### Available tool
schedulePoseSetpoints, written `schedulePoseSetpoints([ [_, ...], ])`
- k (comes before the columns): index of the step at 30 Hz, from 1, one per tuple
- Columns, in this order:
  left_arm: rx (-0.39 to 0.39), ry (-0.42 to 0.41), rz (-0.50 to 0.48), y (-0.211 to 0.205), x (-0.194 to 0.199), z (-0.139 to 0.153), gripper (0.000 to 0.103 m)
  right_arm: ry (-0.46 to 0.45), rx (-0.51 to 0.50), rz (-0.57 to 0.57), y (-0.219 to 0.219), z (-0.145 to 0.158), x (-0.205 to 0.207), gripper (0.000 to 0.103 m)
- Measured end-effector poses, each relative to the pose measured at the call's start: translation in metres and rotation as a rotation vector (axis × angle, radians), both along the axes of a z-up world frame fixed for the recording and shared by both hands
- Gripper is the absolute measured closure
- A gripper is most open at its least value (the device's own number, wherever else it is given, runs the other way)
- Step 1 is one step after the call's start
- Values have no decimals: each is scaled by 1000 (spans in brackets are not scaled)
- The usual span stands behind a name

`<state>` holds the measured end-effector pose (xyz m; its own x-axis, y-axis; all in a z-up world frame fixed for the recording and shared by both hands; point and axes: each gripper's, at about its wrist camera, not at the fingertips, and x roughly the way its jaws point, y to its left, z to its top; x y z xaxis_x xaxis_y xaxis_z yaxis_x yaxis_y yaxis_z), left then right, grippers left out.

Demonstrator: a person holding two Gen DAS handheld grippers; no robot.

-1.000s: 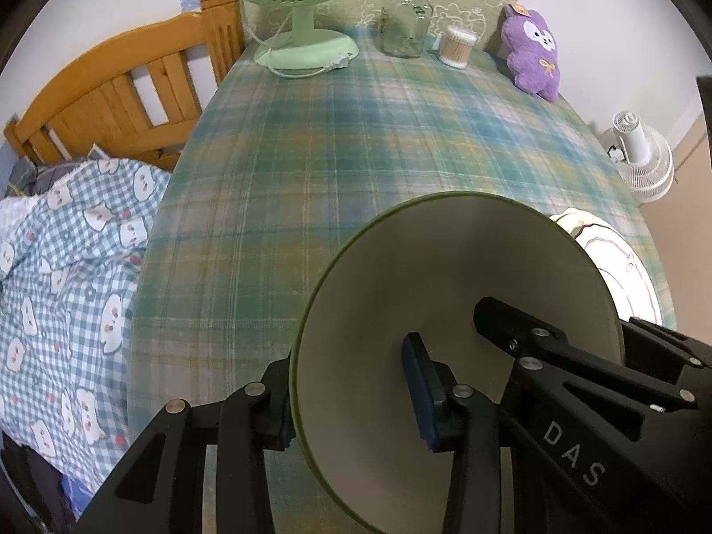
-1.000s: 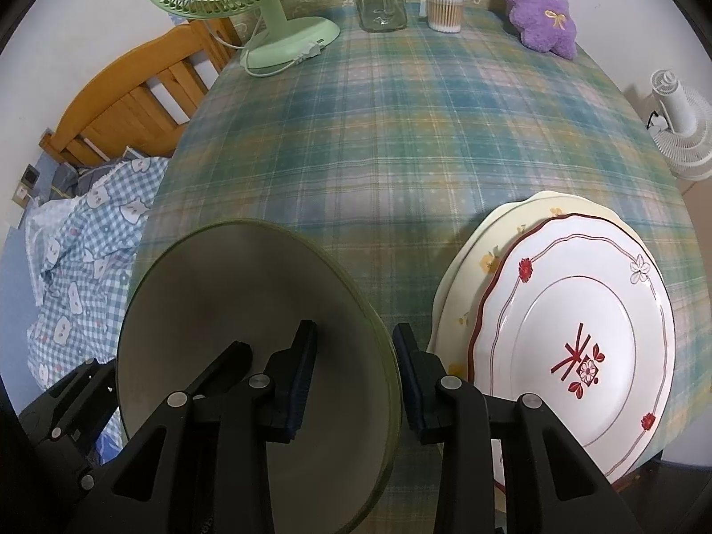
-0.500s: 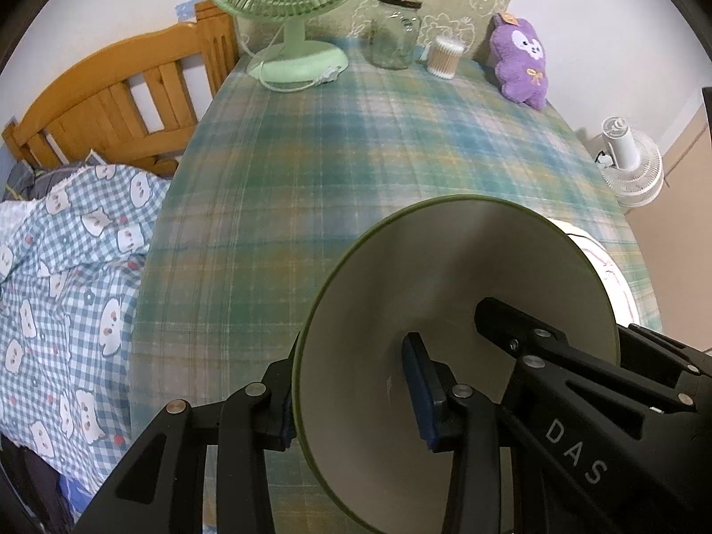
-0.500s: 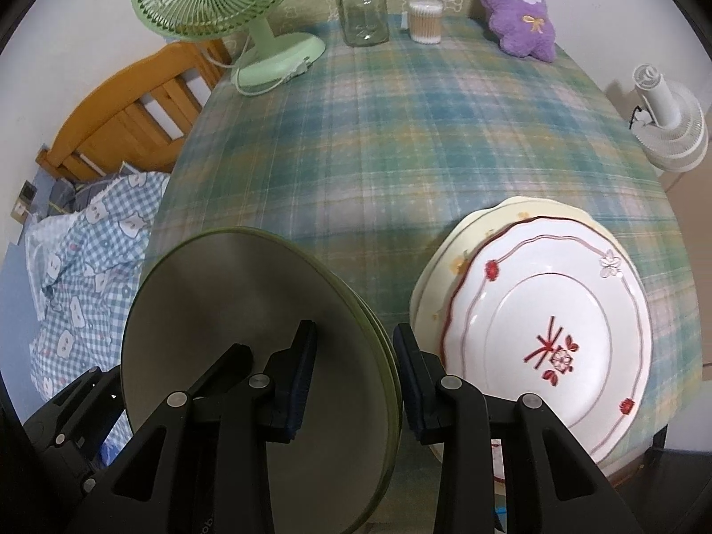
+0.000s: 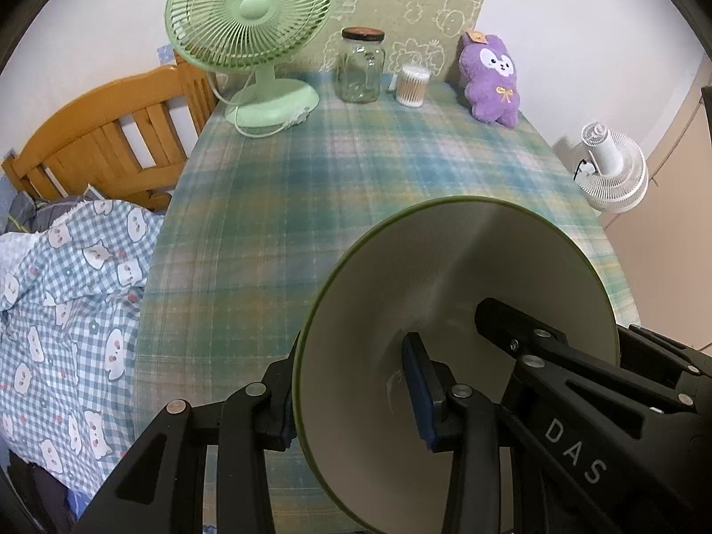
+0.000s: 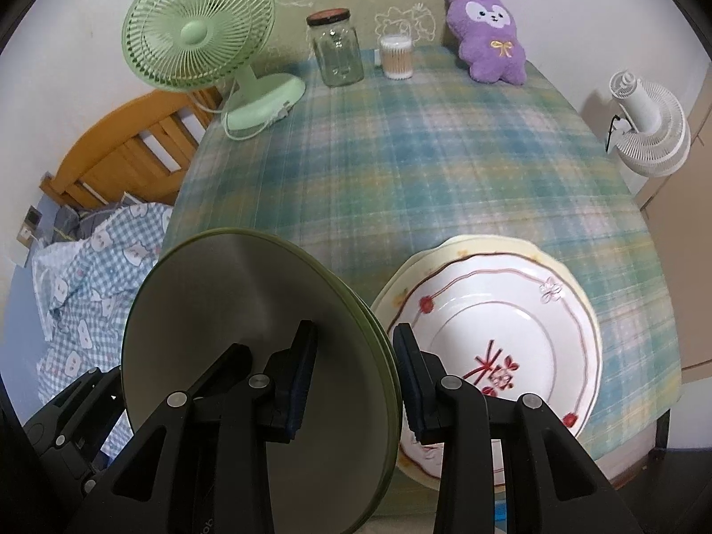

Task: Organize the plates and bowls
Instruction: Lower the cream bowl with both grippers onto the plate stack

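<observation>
Both grippers hold the same green-rimmed plates (image 5: 445,289), which look like a thin stack, lifted above the checked tablecloth (image 5: 333,187). My left gripper (image 5: 356,394) is shut on their left rim. My right gripper (image 6: 356,376) is shut on their right rim, where stacked green edges (image 6: 378,356) show. The plates also show in the right wrist view (image 6: 231,311). To the right, a white plate with red flowers (image 6: 498,333) lies on a cream plate (image 6: 547,253) near the table's front right.
At the table's far end stand a green fan (image 5: 253,35), a glass jar (image 5: 360,66), a cotton swab tub (image 5: 413,85) and a purple plush (image 5: 491,80). A bed with a checked quilt (image 5: 58,311) lies left. A white floor fan (image 6: 645,129) stands right.
Both grippers have risen and pulled back with the green plates; the table looks smaller and farther, and more of the far wall shows. The two flowered plates stayed put.
</observation>
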<state>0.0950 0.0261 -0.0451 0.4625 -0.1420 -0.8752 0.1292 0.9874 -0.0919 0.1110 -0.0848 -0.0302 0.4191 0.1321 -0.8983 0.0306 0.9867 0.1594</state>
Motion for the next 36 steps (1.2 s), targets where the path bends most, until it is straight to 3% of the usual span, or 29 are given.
schedulePoseSetpoints([
  [16,0,-12,16,-62,-2,8,64,-13,-1,7,-60,12,0,65],
  [36,-20,81,85,-120,2,-27,65,77,-24,63,-117,-24,11,65],
])
